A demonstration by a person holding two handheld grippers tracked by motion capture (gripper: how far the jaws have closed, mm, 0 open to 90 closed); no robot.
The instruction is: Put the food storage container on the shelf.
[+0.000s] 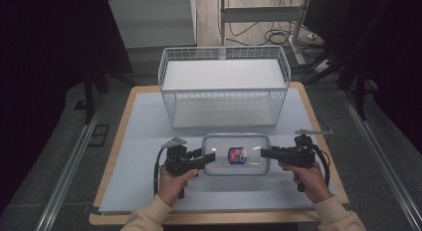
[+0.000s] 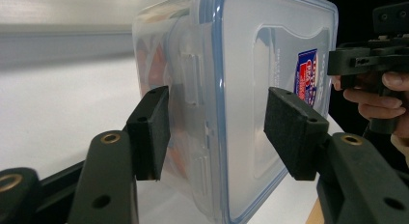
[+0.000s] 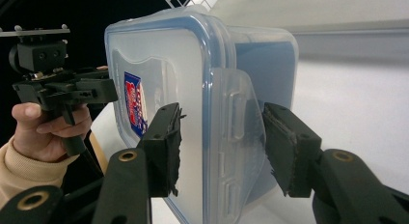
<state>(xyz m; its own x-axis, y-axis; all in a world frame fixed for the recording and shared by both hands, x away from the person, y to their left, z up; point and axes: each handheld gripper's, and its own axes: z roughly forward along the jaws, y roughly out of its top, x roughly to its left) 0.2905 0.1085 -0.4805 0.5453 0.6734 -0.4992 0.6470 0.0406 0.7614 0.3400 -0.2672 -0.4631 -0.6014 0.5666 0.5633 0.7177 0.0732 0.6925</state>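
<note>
The left gripper lies level with the bench, its jaws spread wide around the left end of a clear plastic box. In the left gripper view the two pads stand on either side of the box's end, one over the lid and one beside the side latch, each with a gap showing, so they straddle the end without pressing it. The right gripper mirrors this at the box's right end. In the right gripper view its jaws are likewise wide, bracketing the latch flap of the box, close to the plastic but apart from it.

The box has a blue seal around its lid and a red and blue label on top. It sits flat on a white sheet covering the wooden bench, toward the near edge, between the two hands. Behind it, well apart, a white wire basket stands at the far side of the sheet.
</note>
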